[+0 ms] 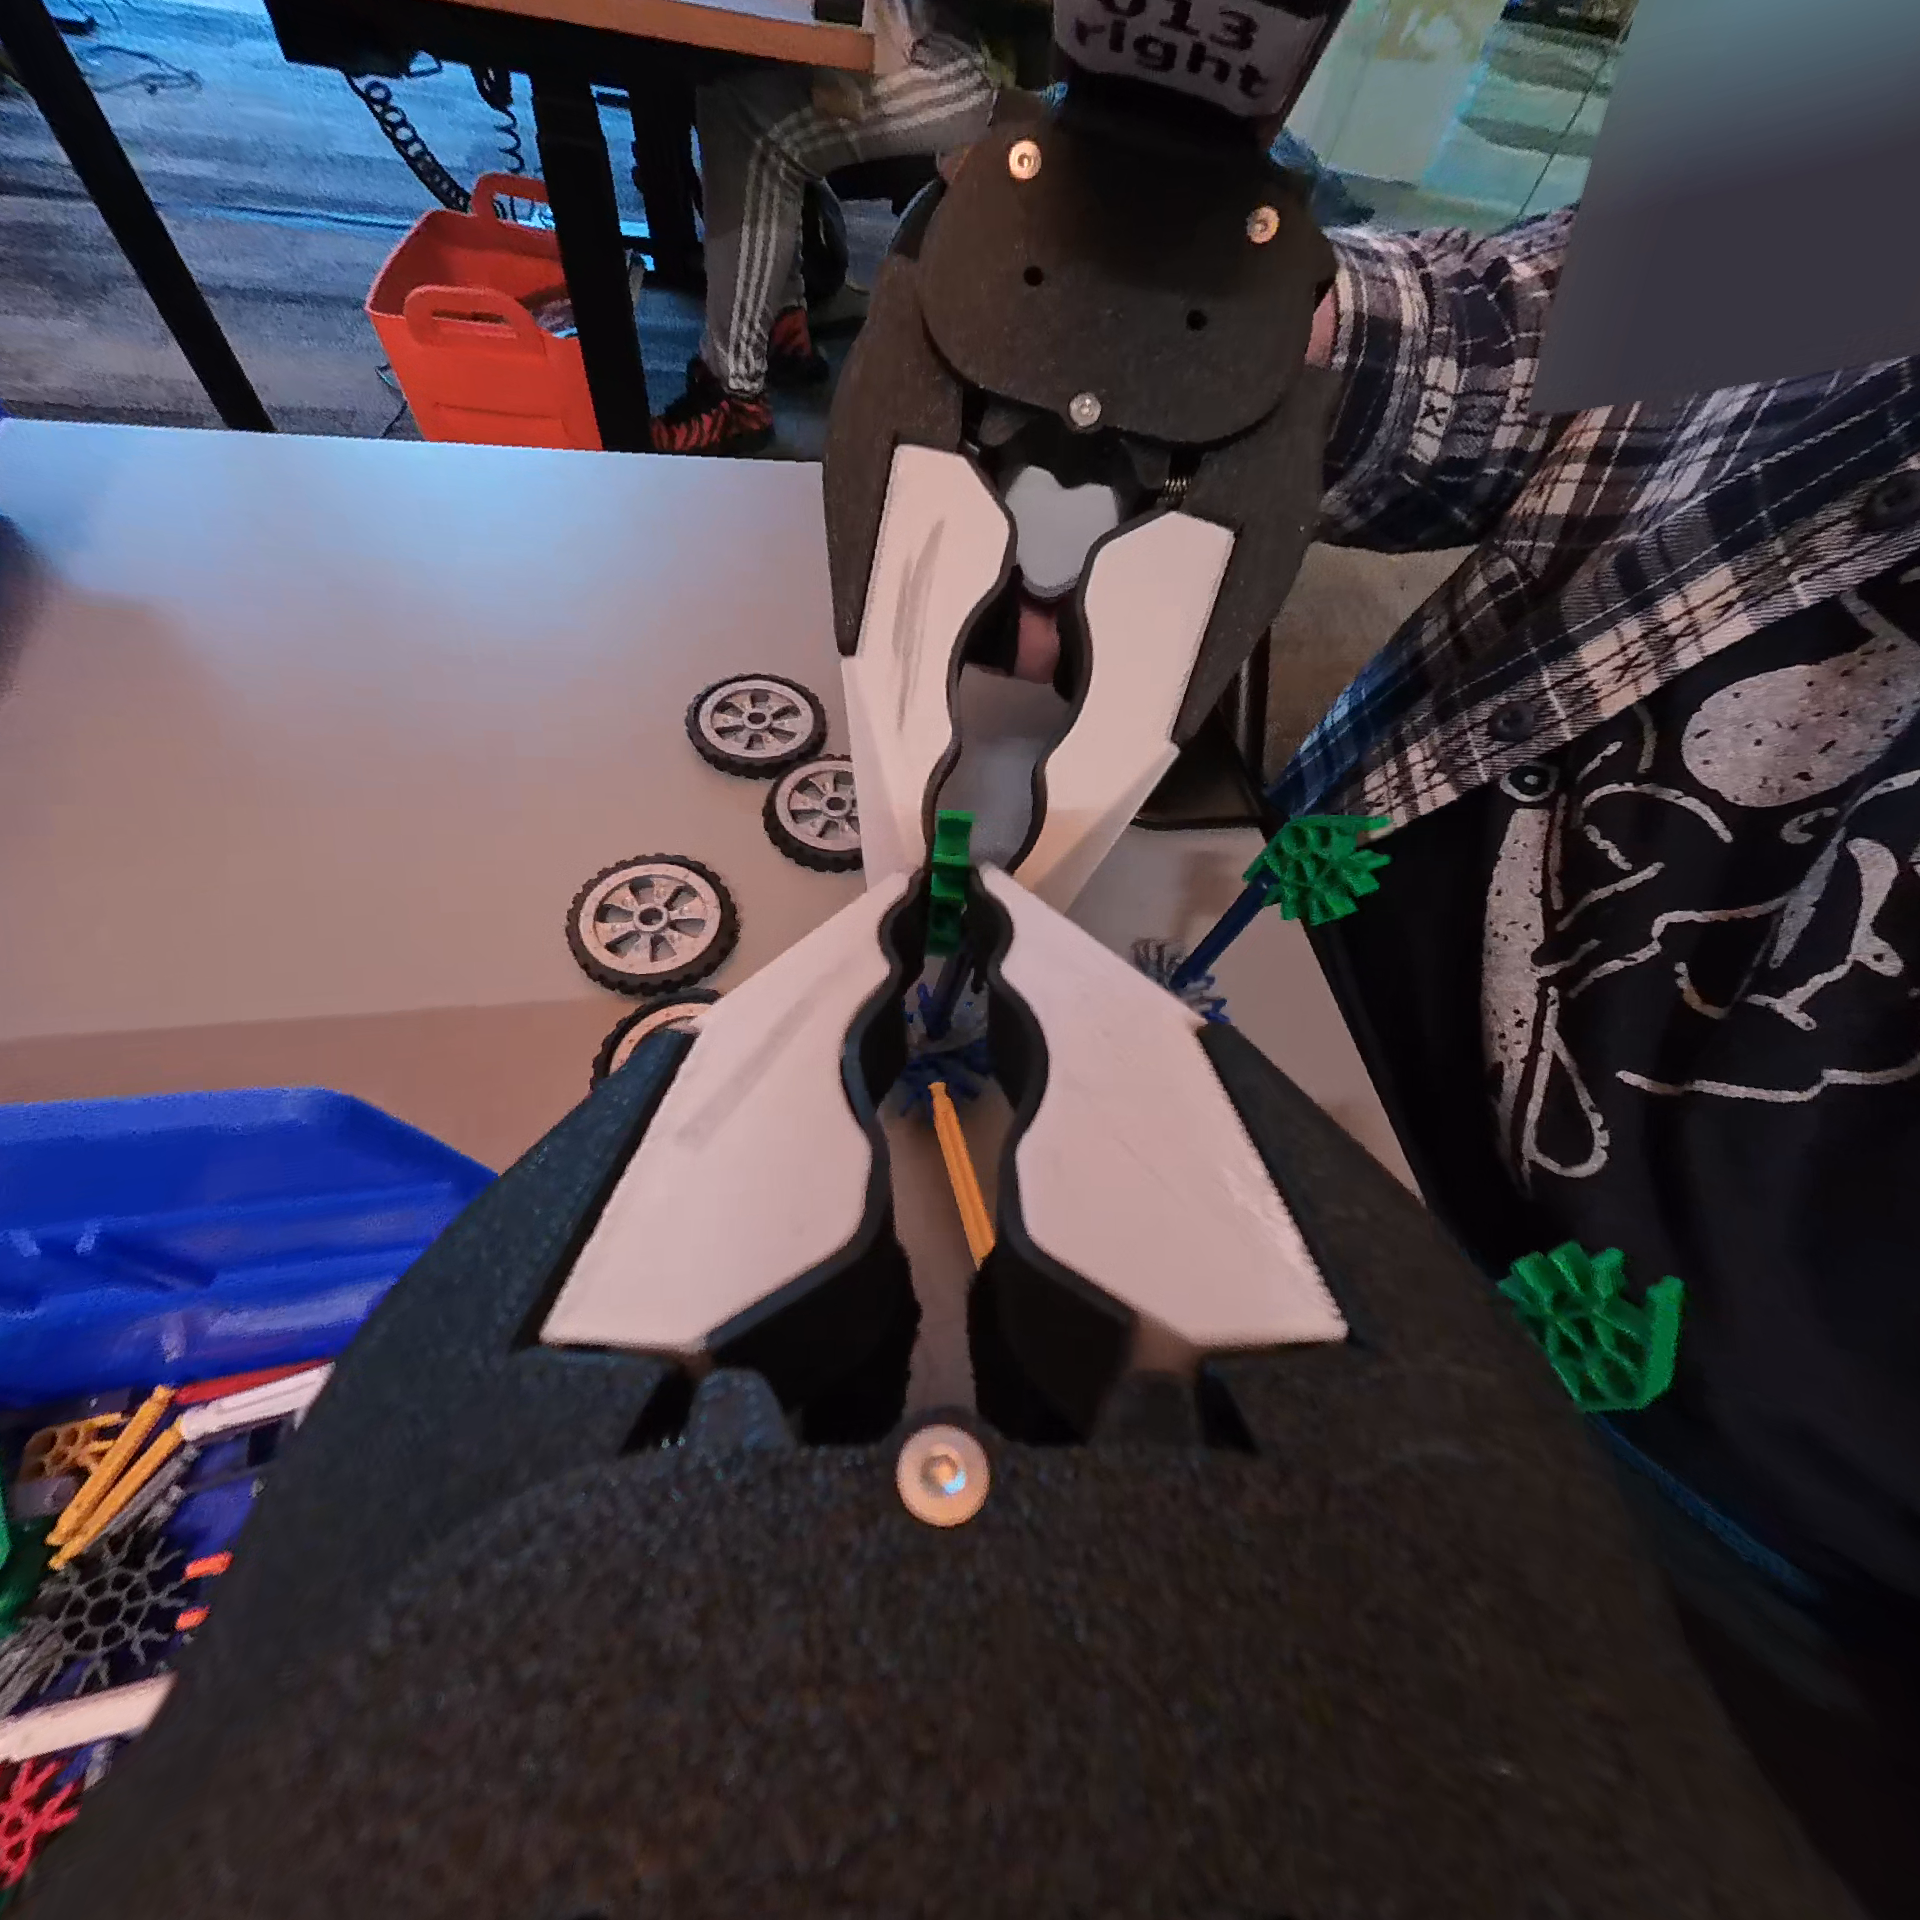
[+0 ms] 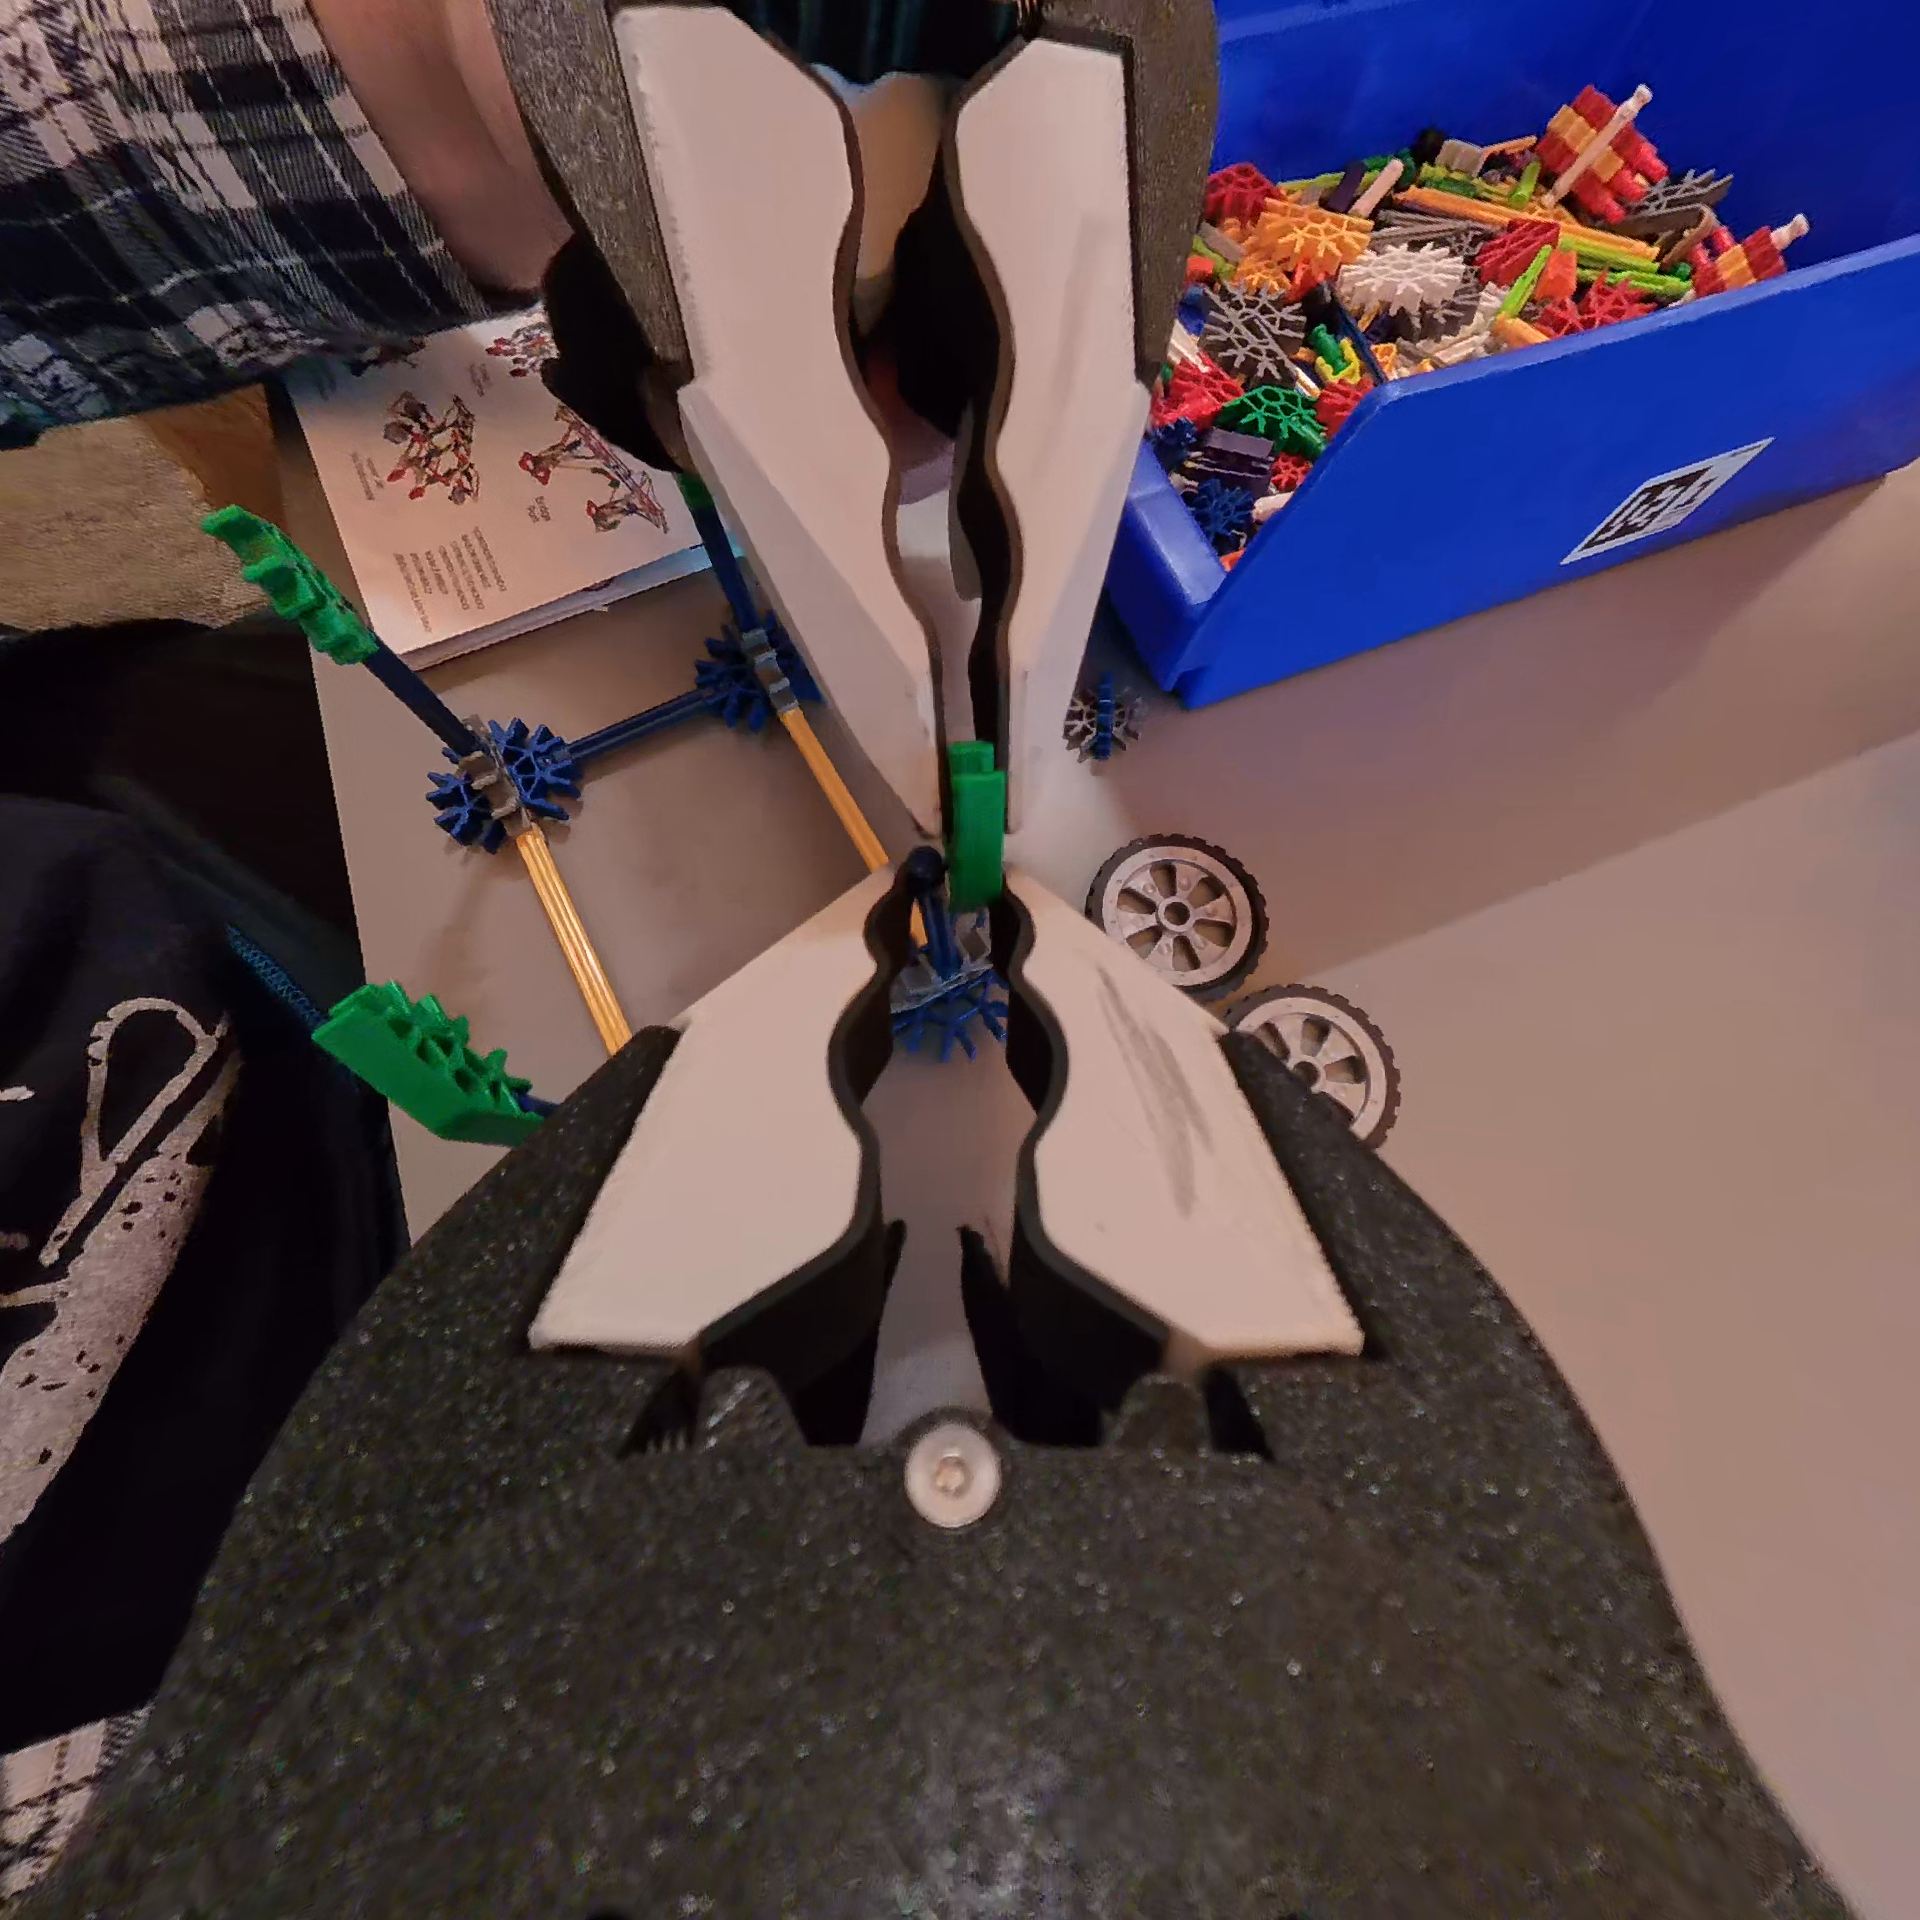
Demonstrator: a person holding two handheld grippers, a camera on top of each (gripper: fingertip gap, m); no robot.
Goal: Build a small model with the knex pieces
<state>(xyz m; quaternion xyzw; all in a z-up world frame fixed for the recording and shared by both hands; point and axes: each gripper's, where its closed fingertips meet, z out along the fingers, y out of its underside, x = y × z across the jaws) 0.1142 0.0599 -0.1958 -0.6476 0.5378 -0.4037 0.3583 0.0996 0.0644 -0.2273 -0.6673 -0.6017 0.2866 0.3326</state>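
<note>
While both my grippers meet tip to tip above the table [image 2: 1558, 935], left gripper [image 1: 951, 914] jaws and right gripper [image 2: 961, 883] jaws clamped together on one small green plastic connector [image 2: 975, 831], I judge it light, stiff, slippery.

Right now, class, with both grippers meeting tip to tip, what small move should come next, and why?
Probably press the green connector, pinched in the left gripper, sideways onto the end of the blue rod. The rod stands just beside it between the tips of the right gripper, and it does not look seated yet.
</note>
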